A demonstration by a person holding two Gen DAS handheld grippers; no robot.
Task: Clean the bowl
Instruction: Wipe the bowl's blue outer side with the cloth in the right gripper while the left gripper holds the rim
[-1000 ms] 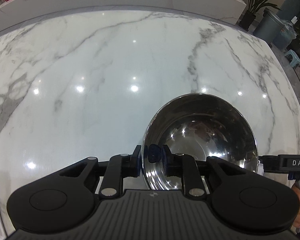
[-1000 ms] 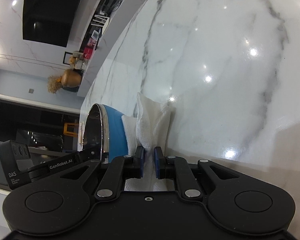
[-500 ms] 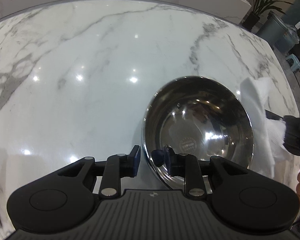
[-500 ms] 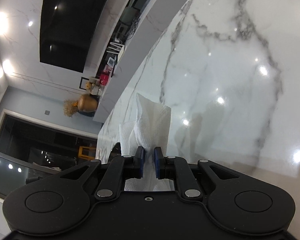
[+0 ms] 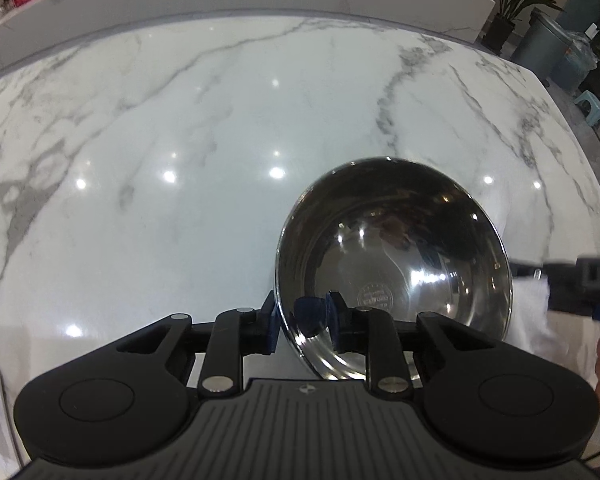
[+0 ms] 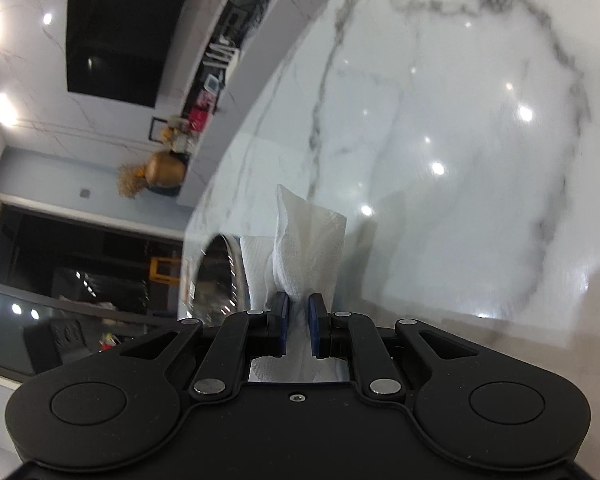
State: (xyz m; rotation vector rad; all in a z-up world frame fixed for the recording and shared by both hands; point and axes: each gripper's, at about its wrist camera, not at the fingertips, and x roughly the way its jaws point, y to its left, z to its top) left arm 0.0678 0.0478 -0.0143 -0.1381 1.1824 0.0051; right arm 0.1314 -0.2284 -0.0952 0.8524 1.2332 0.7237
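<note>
Bowl [image 5: 396, 256]: steel, tilted over marble table [image 5: 180, 140], nothing visible inside, near rim pinched by left gripper [image 5: 302, 320]. Paper towel [image 6: 308, 256] clenched in right gripper [image 6: 298, 320], just beside bowl's rim.

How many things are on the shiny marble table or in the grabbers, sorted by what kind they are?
Shiny steel bowls: 1, the shiny steel bowl, clamped at its rim by the left gripper.
White paper towels: 1, the white paper towel, pinched in the right gripper.
Black two-finger grippers: 2.
Total: 4.
</note>
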